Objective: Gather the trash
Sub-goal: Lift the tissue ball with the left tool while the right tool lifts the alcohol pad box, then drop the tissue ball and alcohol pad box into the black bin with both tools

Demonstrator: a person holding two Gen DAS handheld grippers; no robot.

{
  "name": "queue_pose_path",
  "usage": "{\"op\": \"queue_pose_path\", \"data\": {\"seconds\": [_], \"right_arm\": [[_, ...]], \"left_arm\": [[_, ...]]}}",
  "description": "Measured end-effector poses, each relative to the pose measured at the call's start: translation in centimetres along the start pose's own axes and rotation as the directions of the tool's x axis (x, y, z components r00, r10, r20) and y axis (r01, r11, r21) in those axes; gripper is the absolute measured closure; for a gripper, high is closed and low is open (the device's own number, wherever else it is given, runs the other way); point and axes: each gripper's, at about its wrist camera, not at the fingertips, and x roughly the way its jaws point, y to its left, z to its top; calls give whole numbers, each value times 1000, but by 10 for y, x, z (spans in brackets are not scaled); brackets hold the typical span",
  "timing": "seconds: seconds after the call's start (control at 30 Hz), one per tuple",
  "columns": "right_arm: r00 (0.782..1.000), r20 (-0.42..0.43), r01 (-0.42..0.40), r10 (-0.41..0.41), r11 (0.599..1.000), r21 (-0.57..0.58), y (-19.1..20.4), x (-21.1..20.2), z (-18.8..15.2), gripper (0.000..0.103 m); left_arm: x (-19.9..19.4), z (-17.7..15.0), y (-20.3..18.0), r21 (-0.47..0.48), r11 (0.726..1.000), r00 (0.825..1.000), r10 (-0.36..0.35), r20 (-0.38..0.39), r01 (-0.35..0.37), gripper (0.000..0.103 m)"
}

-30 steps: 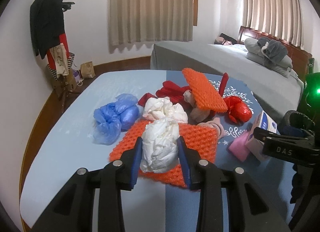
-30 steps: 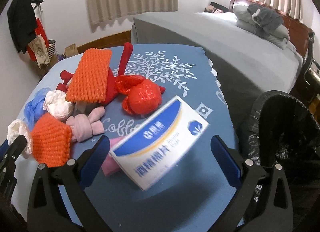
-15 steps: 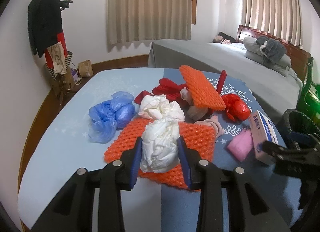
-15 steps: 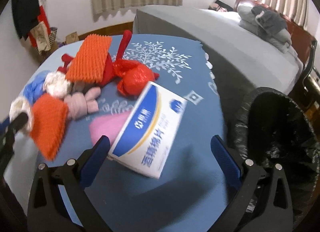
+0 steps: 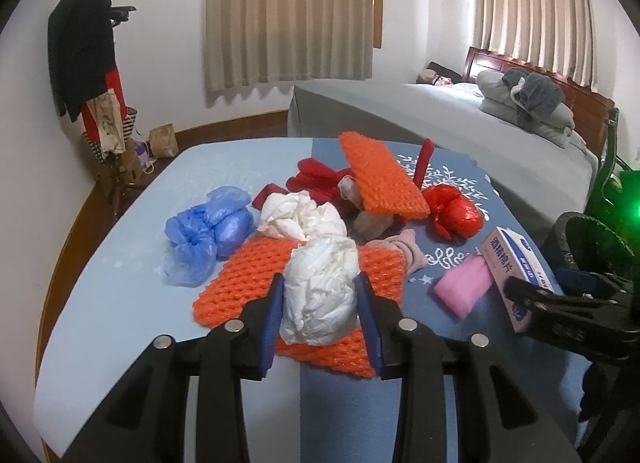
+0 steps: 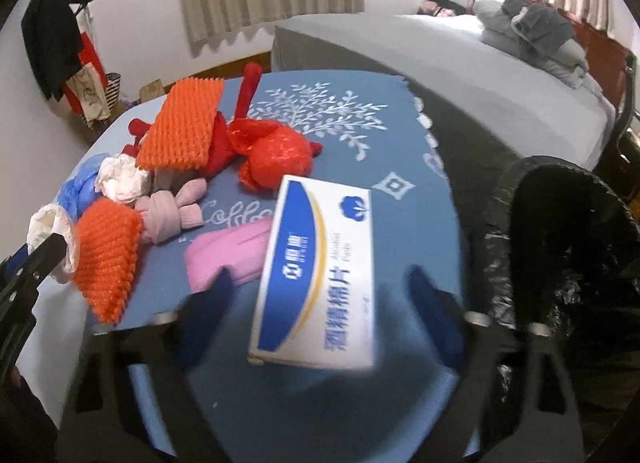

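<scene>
At the far left of the table [image 5: 120, 303] lies a crumpled blue plastic bag [image 5: 208, 233], well clear of either gripper and untouched for now. Just right of it sit two white wads: a loose one farther back [image 5: 302, 215], and a nearer white crumpled bag [image 5: 320, 295] that the left gripper [image 5: 320, 315] has clamped between its blue pads, both of which press into the soft sides. The wad sits on an orange foam net [image 5: 240, 279], so the squeeze from the sides looks meant to take the bag alone and leave the net behind.

Farther back, a second orange foam net [image 5: 380, 175] leans up over red wrappers, with a knotted red plastic bag [image 5: 456, 211] to its right. Nearer lie a pale pink knotted cloth [image 6: 168, 215] and a pink pad [image 6: 228, 251].

To the right, a blue-and-white box of alcohol pads [image 6: 316, 275] rests on the table, touching the pink pad's edge. The right gripper [image 6: 320, 303] straddles it, jaws closing with the box between them; the fingers are blurred and a gap shows on each side, so no grip yet. The long box lies along the gripper's axis, so its narrower width falls between the fingers.

At the far right, beside the table edge, stands the bin lined with a black bag [image 6: 580, 243], near this gripper, which probably makes for a short carry.
</scene>
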Motion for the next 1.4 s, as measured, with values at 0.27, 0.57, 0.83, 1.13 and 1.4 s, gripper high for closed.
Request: {"op": "queue_pose_path", "data": {"seconds": [0.27, 0.57, 0.83, 1.13, 1.4], "right_arm": [[998, -17, -58, 59, 998, 7, -8, -5, -3, 47], [995, 79, -57, 57, 998, -6, -25, -54, 5, 47], [988, 149, 22, -30, 998, 60, -77, -94, 8, 47], [974, 161, 134, -161, 977, 168, -150, -121, -11, 47], [955, 146, 214, -257, 942, 258, -210, -134, -32, 47]], "left_arm": [[-5, 0, -11, 16, 1000, 1000, -17, 3, 17, 67], [-22, 12, -36, 39, 997, 997, -68, 46, 66, 67], [-33, 23, -82, 88, 983, 983, -168, 77, 161, 67], [-36, 31, -161, 177, 936, 946, -319, 64, 304, 67], [-33, 38, -229, 241, 883, 905, -424, 39, 404, 67]]}}
